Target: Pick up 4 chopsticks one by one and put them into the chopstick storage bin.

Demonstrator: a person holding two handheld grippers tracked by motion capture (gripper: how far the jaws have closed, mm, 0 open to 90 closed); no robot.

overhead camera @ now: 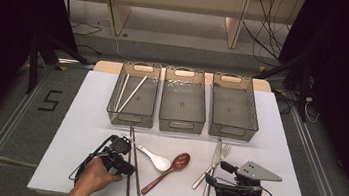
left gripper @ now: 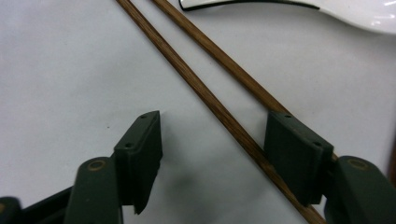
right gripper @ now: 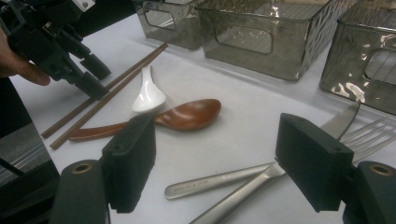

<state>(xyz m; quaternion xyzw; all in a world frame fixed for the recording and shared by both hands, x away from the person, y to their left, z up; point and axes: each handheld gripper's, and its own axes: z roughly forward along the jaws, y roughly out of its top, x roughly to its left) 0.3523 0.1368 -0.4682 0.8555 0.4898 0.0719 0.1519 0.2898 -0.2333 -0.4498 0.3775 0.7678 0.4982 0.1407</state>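
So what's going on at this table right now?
A person is sorting cutlery into three bins. The left gripper is down over the brown chopsticks, one stick between its jaws, not yet pinched. The right gripper stands open above the knife and fork. White chopsticks already lie in the left bin.

The chopsticks (left gripper: 219, 109) are grained brown wood, lying on a matt white desk (left gripper: 70, 60). The white spoon (right gripper: 148, 95) looks glossy ceramic, the brown spoon (right gripper: 189, 114) polished wood. The knife (right gripper: 243, 189) is brushed metal; the bins (right gripper: 261, 37) are smoky clear plastic.
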